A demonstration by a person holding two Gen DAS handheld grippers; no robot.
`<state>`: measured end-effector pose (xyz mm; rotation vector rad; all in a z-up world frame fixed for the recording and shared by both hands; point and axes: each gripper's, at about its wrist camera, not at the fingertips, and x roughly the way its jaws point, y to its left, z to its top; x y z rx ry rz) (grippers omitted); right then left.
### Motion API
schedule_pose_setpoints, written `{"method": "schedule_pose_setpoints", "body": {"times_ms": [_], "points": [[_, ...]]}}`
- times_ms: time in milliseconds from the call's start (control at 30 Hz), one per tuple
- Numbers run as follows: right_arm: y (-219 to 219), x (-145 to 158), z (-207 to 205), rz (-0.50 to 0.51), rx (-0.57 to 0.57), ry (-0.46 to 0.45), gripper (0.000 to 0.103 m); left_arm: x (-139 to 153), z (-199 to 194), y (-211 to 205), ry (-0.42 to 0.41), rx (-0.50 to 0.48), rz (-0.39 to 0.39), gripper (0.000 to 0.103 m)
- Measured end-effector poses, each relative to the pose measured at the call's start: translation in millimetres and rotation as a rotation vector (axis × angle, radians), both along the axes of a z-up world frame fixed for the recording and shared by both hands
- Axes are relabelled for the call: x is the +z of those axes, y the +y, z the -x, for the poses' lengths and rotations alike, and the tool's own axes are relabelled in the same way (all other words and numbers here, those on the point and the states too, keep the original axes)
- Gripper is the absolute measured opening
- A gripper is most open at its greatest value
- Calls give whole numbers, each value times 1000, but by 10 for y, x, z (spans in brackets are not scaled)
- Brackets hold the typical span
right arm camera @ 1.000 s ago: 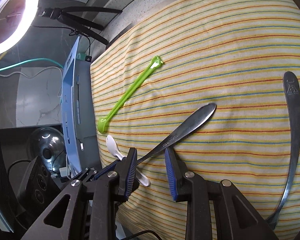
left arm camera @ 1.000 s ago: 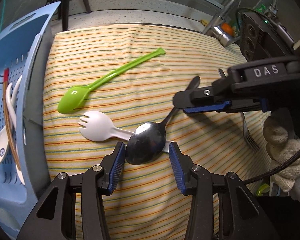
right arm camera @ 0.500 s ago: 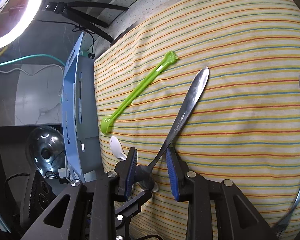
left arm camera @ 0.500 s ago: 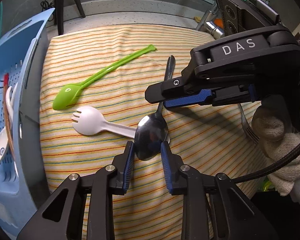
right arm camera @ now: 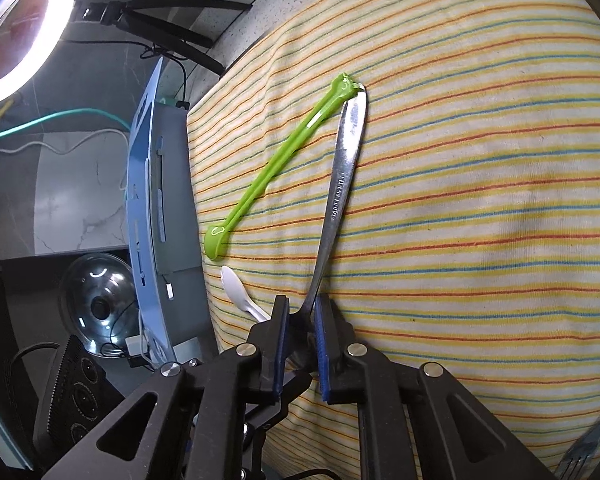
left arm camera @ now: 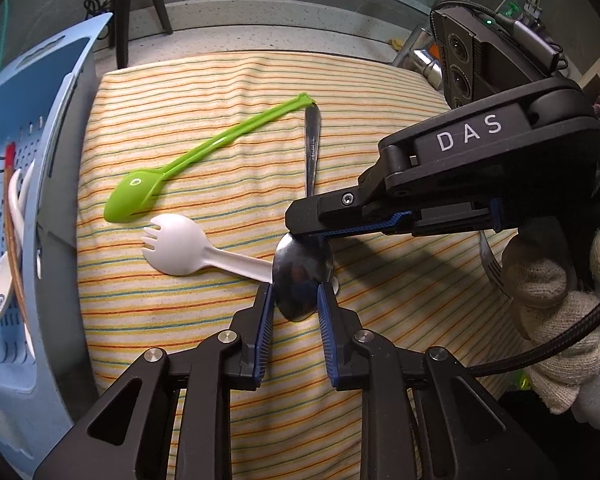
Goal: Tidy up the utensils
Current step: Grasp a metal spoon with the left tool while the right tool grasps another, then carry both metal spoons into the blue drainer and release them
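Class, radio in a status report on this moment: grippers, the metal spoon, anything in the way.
Left gripper just closed on metal spoon bowl; right gripper just closed on its neck. White spork handle trapped underneath. Green spoon touches its handle tip.

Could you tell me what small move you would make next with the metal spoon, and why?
Probably lift it slightly. Both sets of jaws have just been closing: the left gripper pinches the metal spoon at its bowl, the right gripper at its neck. The bowl lies on the white spork, so raising it should free it for the blue basket.
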<state>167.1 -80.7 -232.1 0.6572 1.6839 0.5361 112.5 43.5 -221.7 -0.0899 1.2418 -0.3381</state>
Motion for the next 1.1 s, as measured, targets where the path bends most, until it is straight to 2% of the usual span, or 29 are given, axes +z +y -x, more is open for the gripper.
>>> {"method": "schedule_pose_setpoints", "body": {"times_ms": [100, 233, 467, 700, 867, 1100], "points": [[-11, 2, 10, -2, -8, 6, 11, -13, -29, -49, -7, -12, -13, 27], [-39, 4, 32, -11, -25, 17, 10, 9, -60, -162, -24, -33, -42, 29], [-51, 98, 57, -52, -42, 27, 9, 55, -45, -114, -30, -12, -19, 30], [1, 296, 31, -92, -37, 8, 9, 287, -11, -35, -74, 1, -4, 30], [177, 520, -28, -106, -3, -41, 8, 498, 46, 98, -121, 23, -13, 30], [639, 781, -127, -121, 79, -107, 8, 711, 104, 447, -173, 94, -23, 30]]}}
